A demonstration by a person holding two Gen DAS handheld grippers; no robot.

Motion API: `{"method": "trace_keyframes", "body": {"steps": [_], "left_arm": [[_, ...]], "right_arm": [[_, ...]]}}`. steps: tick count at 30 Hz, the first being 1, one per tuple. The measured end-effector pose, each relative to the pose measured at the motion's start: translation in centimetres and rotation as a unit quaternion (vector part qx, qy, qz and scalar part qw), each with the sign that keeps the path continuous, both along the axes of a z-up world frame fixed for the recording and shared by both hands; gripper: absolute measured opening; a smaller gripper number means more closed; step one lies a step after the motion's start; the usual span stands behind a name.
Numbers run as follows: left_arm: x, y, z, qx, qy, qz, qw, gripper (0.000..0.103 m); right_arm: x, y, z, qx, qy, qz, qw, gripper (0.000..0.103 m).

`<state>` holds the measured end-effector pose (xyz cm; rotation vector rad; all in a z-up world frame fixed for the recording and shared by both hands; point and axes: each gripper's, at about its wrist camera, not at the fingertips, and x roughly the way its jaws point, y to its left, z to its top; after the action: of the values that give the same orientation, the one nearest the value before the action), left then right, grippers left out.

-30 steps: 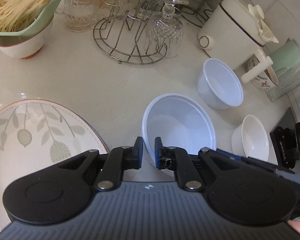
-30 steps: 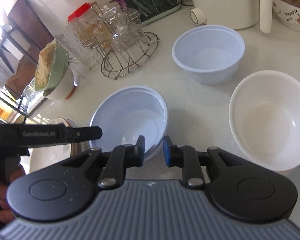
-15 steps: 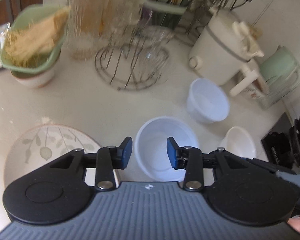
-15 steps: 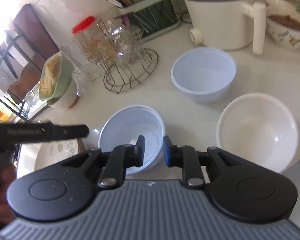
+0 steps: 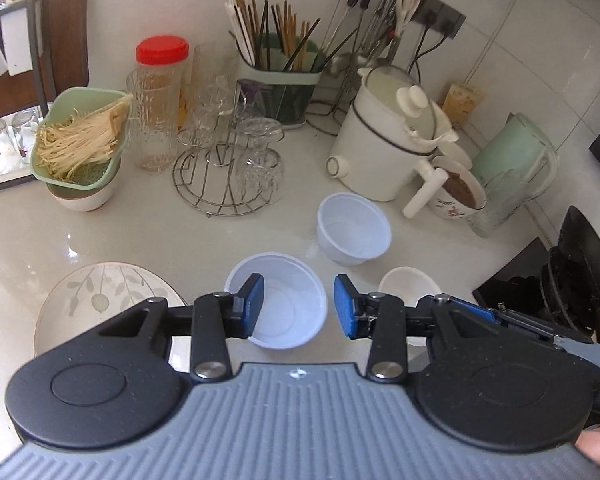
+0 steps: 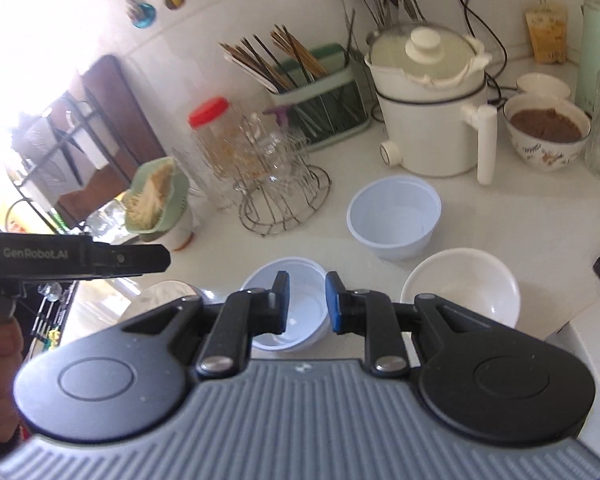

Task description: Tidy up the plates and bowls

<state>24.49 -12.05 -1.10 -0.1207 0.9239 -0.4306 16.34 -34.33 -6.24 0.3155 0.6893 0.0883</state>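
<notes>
Left wrist view: your left gripper [image 5: 299, 306] has just been opening — jaws spread, nothing between them, above the near plastic bowl [image 5: 278, 307] on the counter [image 5: 148, 236]. Your right gripper [image 6: 307, 302] stands slightly parted, empty. Leaf-patterned plate [image 5: 100, 298] left, white bowl [image 6: 460, 286] right — second plastic bowl [image 5: 354, 232] farther back.
</notes>
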Motion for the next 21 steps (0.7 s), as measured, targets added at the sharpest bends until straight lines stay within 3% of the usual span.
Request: {"method": "trace_keyframes", "body": {"steps": [9,21], "left_arm": [[-5.1,0.3,0.1,-0.016,-0.011,0.05,0.9986,0.044],[-12.1,0.5,-1.1,-0.005,-0.002,0.102,0.9948,0.044]], "right_arm": [[-3.6,0.0,1.8,-0.041,-0.026,0.026,0.998,0.023],[-7.5,-1.4,1.3,-0.039,-0.036,0.055,0.997,0.023]]}}
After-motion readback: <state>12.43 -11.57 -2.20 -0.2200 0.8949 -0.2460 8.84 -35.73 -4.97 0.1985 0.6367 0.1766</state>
